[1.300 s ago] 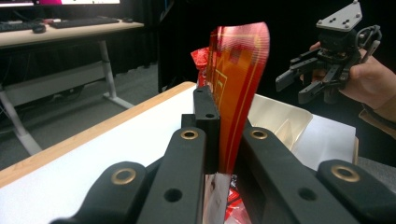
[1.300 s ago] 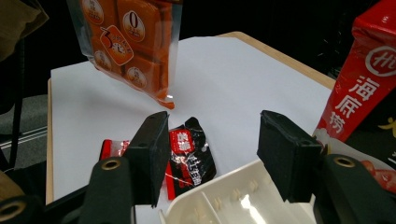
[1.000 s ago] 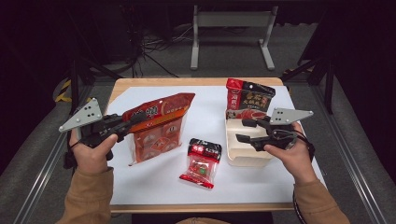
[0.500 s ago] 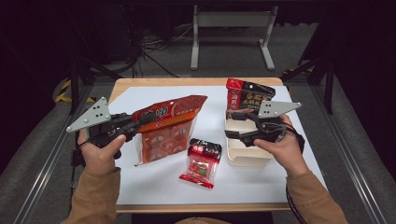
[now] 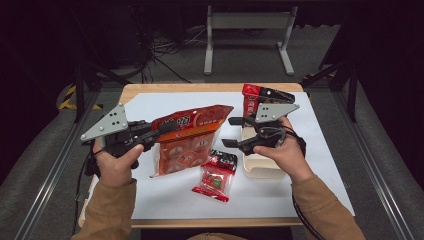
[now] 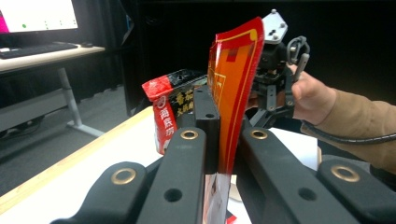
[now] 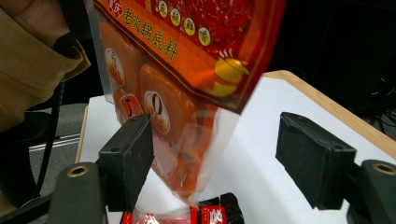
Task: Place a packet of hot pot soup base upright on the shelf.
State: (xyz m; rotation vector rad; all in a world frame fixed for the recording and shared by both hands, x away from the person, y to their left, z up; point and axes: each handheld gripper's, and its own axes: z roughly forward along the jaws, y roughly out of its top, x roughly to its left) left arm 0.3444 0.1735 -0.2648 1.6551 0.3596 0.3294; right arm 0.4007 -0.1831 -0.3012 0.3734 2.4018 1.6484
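1. High view: my left gripper (image 5: 161, 131) is clamped on the orange bag's (image 5: 192, 137) edge, bag lifted over the table (image 5: 320, 150).
2. My right gripper (image 5: 229, 132), just widening, nears the bag's free end with nothing between the jaws; second grip left.

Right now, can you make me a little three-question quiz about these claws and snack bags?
1. True or false: the left claw is shut on the orange bag.
2. Which claw is open? A) left B) right
3. Fill in: the small red packet lies on the white ____.

Key:
1. True; its pads pinch the bag's edge.
2. B; the right claw has just been opening, and nothing is pressed between its pads.
3. Sheet.
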